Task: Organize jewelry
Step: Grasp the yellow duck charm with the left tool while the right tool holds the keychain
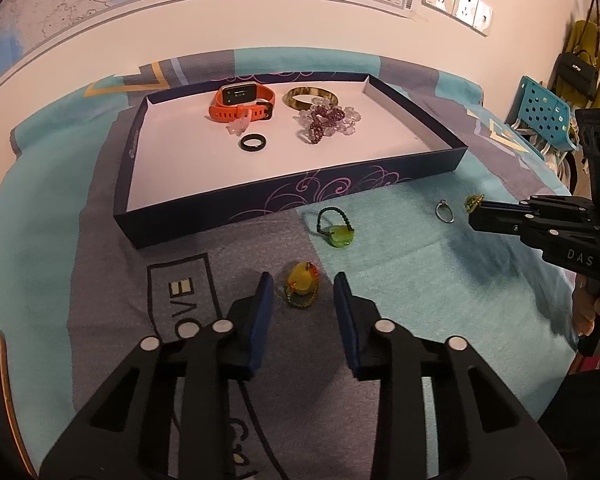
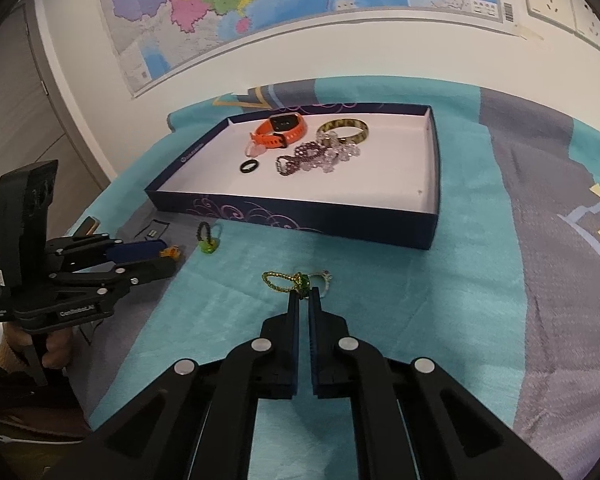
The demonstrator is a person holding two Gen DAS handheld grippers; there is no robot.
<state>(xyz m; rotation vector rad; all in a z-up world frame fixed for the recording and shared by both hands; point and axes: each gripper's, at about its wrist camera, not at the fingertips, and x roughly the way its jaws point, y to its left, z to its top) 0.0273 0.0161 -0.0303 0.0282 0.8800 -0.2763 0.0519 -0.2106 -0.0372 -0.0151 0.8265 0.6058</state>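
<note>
A yellow pendant (image 1: 302, 285) on a beaded cord lies on the cloth between the fingers of my left gripper (image 1: 302, 286). The jaws stand open, with a gap on each side of it. My right gripper (image 2: 304, 296) is shut on a green pendant with a gold chain (image 2: 302, 281); the chain trails left on the cloth. A silver ring (image 2: 325, 277) lies just past it. A green heart pendant (image 1: 340, 236) rests before the dark blue box (image 1: 292, 200). In the box are an orange watch (image 1: 242, 102), a gold bangle (image 1: 310, 96), purple beads (image 1: 326, 120) and a black ring (image 1: 253, 143).
A teal and grey cloth (image 2: 480, 280) covers the table. A blue perforated basket (image 1: 542, 114) and hanging bags (image 1: 580, 68) stand off the right edge. A map-covered wall (image 2: 260, 8) rises behind. A hand (image 2: 56, 350) grips the left gripper's handle.
</note>
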